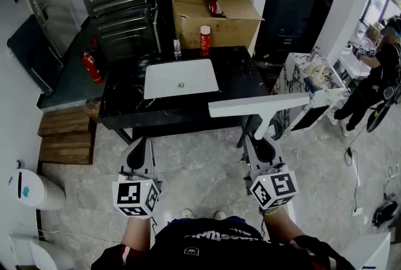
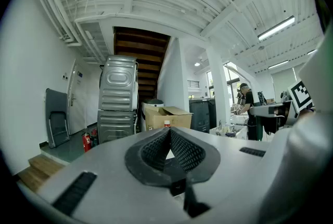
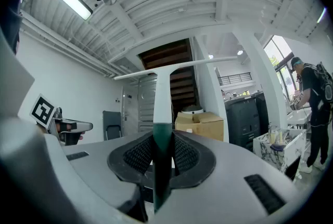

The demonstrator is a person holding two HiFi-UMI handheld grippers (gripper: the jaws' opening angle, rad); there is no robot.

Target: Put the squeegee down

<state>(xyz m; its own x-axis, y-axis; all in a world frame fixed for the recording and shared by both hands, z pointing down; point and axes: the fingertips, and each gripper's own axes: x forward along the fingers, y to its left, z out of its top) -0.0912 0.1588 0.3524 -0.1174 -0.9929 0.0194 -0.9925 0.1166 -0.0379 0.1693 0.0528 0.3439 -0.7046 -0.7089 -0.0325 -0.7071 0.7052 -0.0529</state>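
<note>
A white squeegee (image 1: 260, 104) with a long flat blade and a green-ended handle is held level in front of the black table (image 1: 125, 106). My right gripper (image 1: 261, 140) is shut on its handle; in the right gripper view the squeegee (image 3: 162, 108) stands up between the ribbed pads, its blade crossing above. My left gripper (image 1: 140, 153) hangs beside it over the floor, jaws closed together with nothing between them. In the left gripper view that left gripper (image 2: 169, 146) shows its pads meeting at the tips.
A white sink basin (image 1: 180, 77) is set in the black table, with a red bottle (image 1: 205, 41) and an open cardboard box (image 1: 213, 12) behind. Wooden steps (image 1: 66, 135) lie left. A marble-patterned cabinet (image 1: 301, 84) and a person (image 1: 376, 74) stand right.
</note>
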